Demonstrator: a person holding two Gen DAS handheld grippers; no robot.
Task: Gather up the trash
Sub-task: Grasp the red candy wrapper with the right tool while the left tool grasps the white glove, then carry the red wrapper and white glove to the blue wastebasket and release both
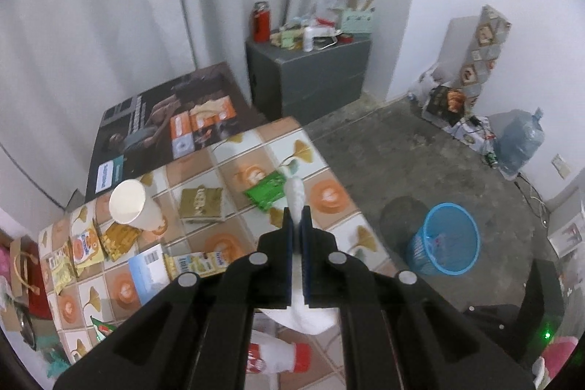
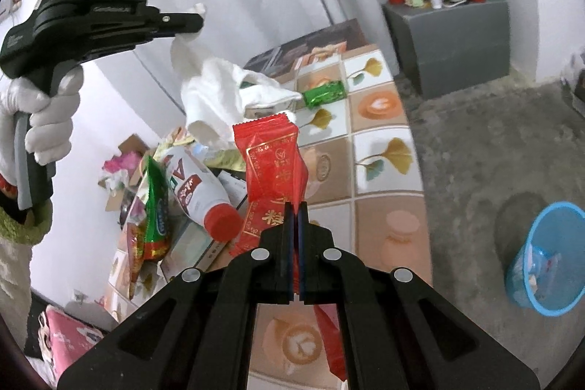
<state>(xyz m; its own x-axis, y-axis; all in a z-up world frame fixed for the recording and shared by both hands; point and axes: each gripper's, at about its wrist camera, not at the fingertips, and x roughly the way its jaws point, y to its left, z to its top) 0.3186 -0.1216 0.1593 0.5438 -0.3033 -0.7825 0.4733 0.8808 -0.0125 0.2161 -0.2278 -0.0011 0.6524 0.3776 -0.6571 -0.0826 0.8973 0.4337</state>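
Note:
My left gripper is shut on a crumpled white tissue and holds it above the tiled table. In the right wrist view the left gripper hangs high at the left with the tissue dangling under it. My right gripper is shut on a red snack wrapper above the table's near edge. A blue mesh trash basket stands on the floor right of the table; it also shows in the right wrist view.
On the table lie a white paper cup, a green wrapper, a gold packet, several small sachets and a white bottle with a red cap. A grey cabinet stands at the back.

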